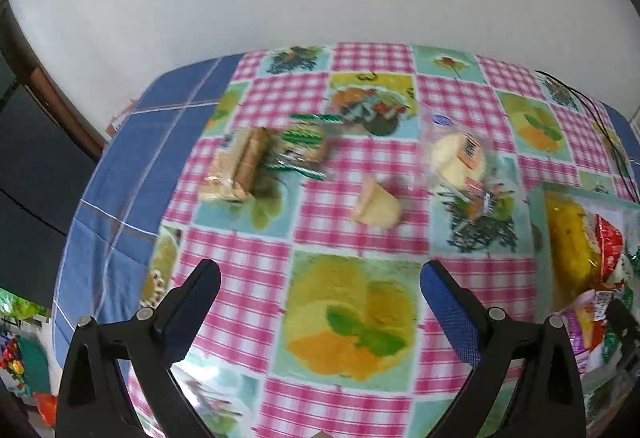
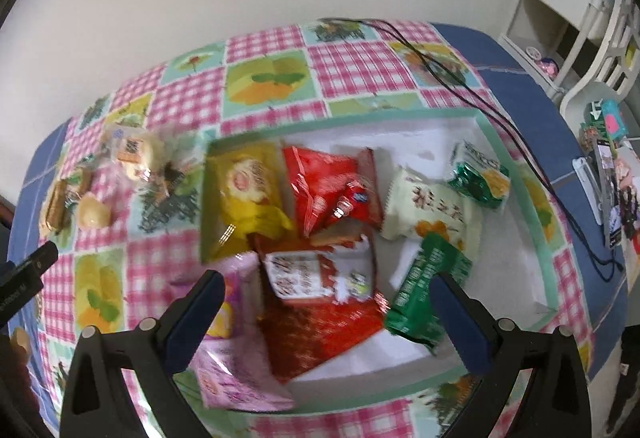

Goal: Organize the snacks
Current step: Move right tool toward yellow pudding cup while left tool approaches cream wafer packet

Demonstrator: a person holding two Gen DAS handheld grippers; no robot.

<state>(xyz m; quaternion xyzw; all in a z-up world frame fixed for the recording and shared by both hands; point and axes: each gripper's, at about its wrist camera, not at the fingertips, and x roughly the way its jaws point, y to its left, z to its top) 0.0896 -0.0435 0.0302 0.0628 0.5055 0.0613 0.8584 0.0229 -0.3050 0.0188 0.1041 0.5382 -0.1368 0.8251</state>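
Both tools gape wide, empty: left tool (image 1: 320,302) above the worktop (image 1: 352,238), right tool (image 2: 328,314) over the tray (image 2: 516,181). Loose jelly cup (image 1: 378,206) lies ahead; best to grip it squarely.

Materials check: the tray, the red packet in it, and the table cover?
Tray: looks like rigid matte card or foam, white inside with a mint-green rim; can't tell which. Red packet: glossy plastic film, with crinkles and specular glints. Table cover: probably wipeable vinyl or oilcloth, printed smooth with a light sheen.
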